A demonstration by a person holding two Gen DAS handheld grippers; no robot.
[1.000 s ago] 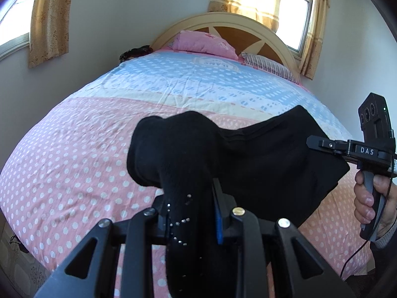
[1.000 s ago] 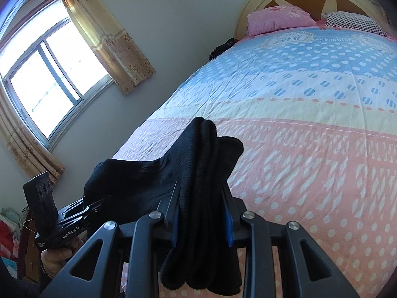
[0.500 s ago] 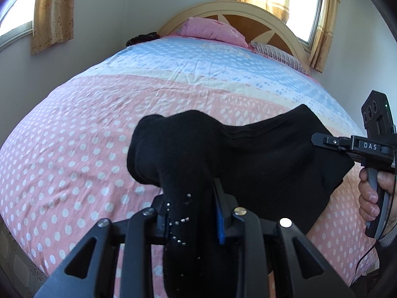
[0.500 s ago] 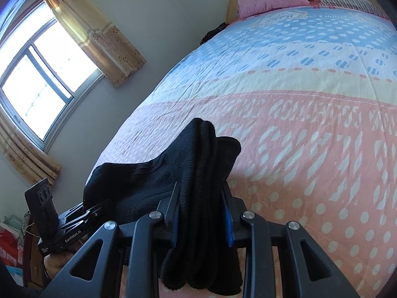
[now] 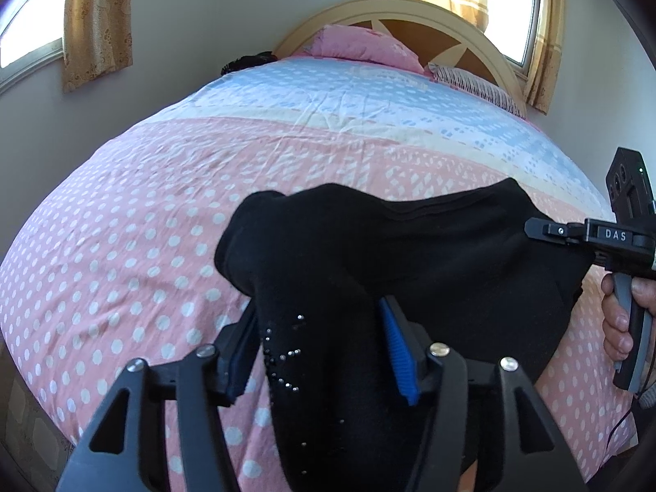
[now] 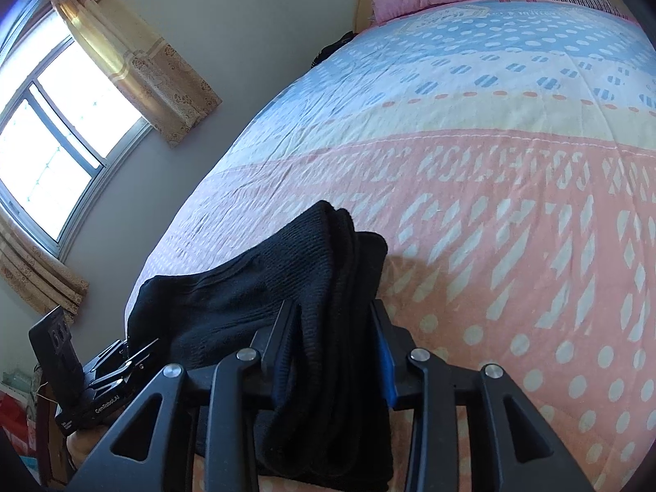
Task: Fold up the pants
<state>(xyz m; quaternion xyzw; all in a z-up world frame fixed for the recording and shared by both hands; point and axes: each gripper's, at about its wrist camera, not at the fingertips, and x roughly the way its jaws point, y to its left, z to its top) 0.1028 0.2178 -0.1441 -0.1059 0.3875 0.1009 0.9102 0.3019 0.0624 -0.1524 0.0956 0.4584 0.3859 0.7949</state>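
Fingers of the left gripper [image 5: 324, 348] have just been opening: in the left wrist view a clear gap is seen between the black pants [image 5: 430, 254] and both blue pads, so the cloth lies loosely between them and is no longer pinched. A line of small shiny studs is seen on the bunch of fabric that passes through this gripper.

Further right, the pants are spread as a dark, thick bundle across the pink dotted part of the bed [image 5: 123, 246], with one bunch in each gripper. The bundle appears to lie on the bedspread or just over it; which of the two cannot be told.

At the right, the fingers of the right gripper [image 6: 332, 340] have also just been opening, though by less. In the right wrist view several stacked ribbed layers of the pants are seen between them, with the cloth close against both pads; whether it is pinched at this moment cannot be told. A hand [image 5: 619, 315] is seen on the grey handle of this gripper.

The step in hand is judged to be the setting down of the folded pants and their release. For the next move, both pairs of fingers would need to be opened fully and drawn back along the cloth without the layers being dragged apart.
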